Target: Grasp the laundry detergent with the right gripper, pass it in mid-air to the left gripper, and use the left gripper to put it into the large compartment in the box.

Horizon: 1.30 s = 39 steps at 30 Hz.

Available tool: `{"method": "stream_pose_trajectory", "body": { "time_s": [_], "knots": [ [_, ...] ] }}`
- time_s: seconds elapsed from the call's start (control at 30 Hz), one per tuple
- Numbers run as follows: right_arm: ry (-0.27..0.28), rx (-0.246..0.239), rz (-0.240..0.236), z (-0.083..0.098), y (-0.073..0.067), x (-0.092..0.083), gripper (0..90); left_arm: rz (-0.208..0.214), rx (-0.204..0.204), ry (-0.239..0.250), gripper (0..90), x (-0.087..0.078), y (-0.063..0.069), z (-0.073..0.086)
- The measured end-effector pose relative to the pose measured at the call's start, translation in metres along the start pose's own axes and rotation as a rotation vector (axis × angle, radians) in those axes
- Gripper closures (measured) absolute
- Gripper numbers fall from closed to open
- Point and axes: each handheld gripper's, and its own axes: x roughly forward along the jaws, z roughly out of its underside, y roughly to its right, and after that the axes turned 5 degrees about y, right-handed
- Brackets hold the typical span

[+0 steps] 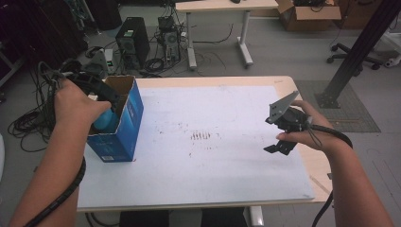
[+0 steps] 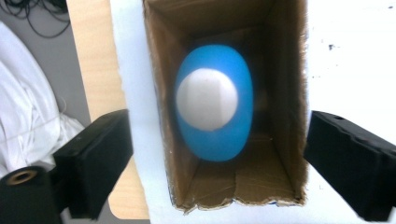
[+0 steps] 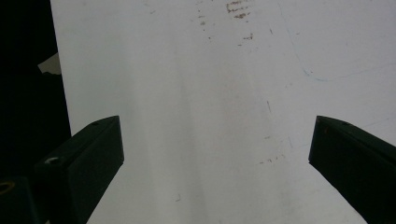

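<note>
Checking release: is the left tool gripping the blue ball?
No, the blue ball sits in the box, between wide-open jaws.

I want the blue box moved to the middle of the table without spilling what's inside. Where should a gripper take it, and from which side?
Probably from above, jaws spanning the narrow width of the blue box near its open top rim. It stands upright with the blue-and-white object loose inside, so keeping it vertical holds that in. The left gripper hangs open over the opening, its jaws wider than the box.
</note>
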Motion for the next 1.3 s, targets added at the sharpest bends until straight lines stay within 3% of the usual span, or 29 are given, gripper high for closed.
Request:
{"method": "stream_pose_trajectory", "body": {
  "time_s": [0.07,0.17,0.33,0.47,0.63,0.77,1.03,1.17,1.3],
  "knots": [
    [0.002,-0.001,-0.006,0.0,-0.001,0.0,3.1,0.03,0.006,0.0,6.0,-0.005,0.0,-0.002],
    [0.005,-0.004,-0.003,0.001,-0.001,-0.001,3.1,0.009,0.032,0.028,4.7,-0.016,0.0,-0.003],
    [-0.001,0.005,0.001,0.002,-0.002,-0.003,3.1,0.049,0.078,0.054,3.0,-0.028,0.003,-0.004],
    [-0.001,0.006,-0.002,0.002,-0.002,-0.002,3.1,0.065,0.116,0.059,0.2,-0.03,0.008,-0.003],
    [-0.005,0.002,-0.004,0.001,-0.002,0.0,3.1,0.126,0.177,0.071,0.2,-0.029,0.016,-0.003],
    [-0.008,-0.005,-0.005,0.001,-0.003,0.0,3.2,0.147,0.239,0.113,0.2,-0.032,0.025,-0.001],
    [-0.022,-0.001,0.003,0.001,-0.003,-0.005,3.2,0.211,0.435,0.135,0.2,-0.047,0.051,0.0],
    [-0.028,-0.001,0.003,0.0,-0.002,-0.006,3.2,0.27,0.571,0.153,0.2,-0.058,0.07,0.003],
    [-0.035,-0.004,0.001,-0.003,-0.002,-0.007,3.2,0.28,0.712,0.15,0.2,-0.068,0.09,0.004]
  ]
}}
